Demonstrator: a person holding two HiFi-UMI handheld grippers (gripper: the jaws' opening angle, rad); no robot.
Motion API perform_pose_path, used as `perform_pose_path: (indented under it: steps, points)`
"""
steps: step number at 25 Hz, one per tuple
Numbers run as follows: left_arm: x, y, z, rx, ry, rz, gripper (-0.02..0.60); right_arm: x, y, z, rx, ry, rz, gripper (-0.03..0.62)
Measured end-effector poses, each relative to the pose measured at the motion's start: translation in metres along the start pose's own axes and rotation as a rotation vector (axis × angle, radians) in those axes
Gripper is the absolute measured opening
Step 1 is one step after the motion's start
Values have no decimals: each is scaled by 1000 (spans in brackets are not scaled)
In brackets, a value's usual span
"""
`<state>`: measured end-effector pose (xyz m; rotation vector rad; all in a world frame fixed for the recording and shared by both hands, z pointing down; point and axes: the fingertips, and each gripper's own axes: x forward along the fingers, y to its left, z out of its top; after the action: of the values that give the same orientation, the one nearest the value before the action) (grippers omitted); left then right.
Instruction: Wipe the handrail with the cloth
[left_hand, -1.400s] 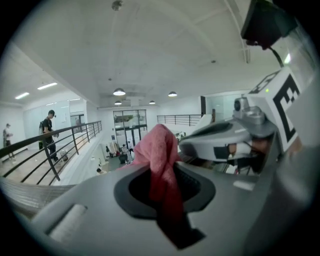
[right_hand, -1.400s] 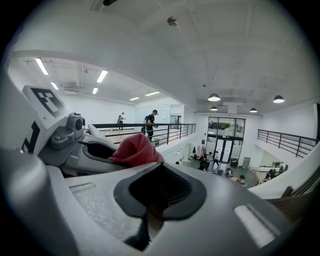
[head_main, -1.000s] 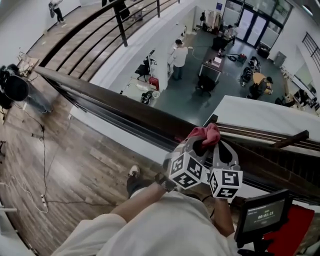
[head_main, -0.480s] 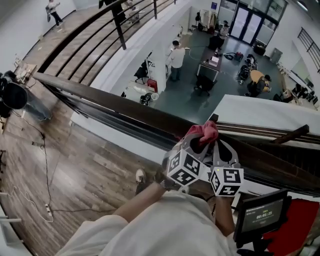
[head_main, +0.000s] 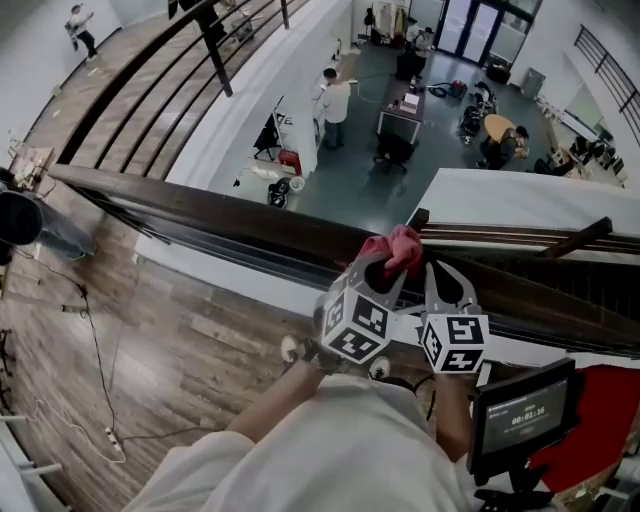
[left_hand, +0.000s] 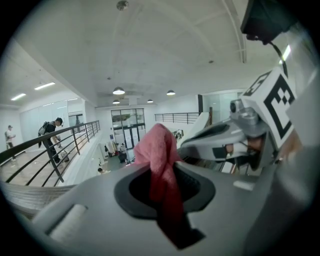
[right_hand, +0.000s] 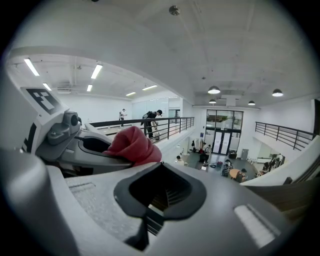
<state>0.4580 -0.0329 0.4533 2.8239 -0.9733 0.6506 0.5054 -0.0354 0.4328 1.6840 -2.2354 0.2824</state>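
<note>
A dark wooden handrail (head_main: 200, 212) runs from the left to the lower right of the head view. The pink-red cloth (head_main: 395, 248) sits bunched on top of it, near a post. My left gripper (head_main: 390, 264) is shut on the cloth; in the left gripper view the cloth (left_hand: 159, 150) is pinched between the closed jaws of that gripper (left_hand: 162, 172) and sticks up past them. My right gripper (head_main: 438, 270) lies close beside it on the right, shut with nothing in it (right_hand: 157, 170). From the right gripper view, the cloth (right_hand: 131, 145) shows in the left gripper (right_hand: 75, 142).
Beyond the rail is an open drop to a lower floor (head_main: 400, 130) with desks and people. A stair rail (head_main: 560, 245) joins from the right. A small monitor (head_main: 520, 420) and a red object (head_main: 600, 430) stand at my lower right. Cables lie on the wooden floor (head_main: 100, 330).
Both grippers and the cloth have stayed on the rail by the post, edging slightly left. The head view has shifted and my feet have stepped.
</note>
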Motion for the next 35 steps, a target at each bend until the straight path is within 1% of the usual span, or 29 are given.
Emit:
perform_pose_path:
  steps: [5,9,12,20,25,30,35]
  points:
    - [-10,11,-3,-10,2,-10,78,4,6,2,-8,18,-9,3]
    - [-18,24,-4,-30,-6,10,78,7,8,2,-27,36,-8,3]
    - [-27,41,-9,-34,-9,29,78,12,15,2,-59,56,-16,3]
    - [-45,74,-19,-27,-8,50,78,17,9,3,-89,101,-73,3]
    - [-58,87,-13,-18,-5,45,78,14,10,23,-81,85,-105,3]
    - [-79,127,-37,-18,0,54,78,34,45,23,-69,70,-107,3]
    - [-104,169,-49,-28,10,95,78,48,78,25,-54,72,-91,3]
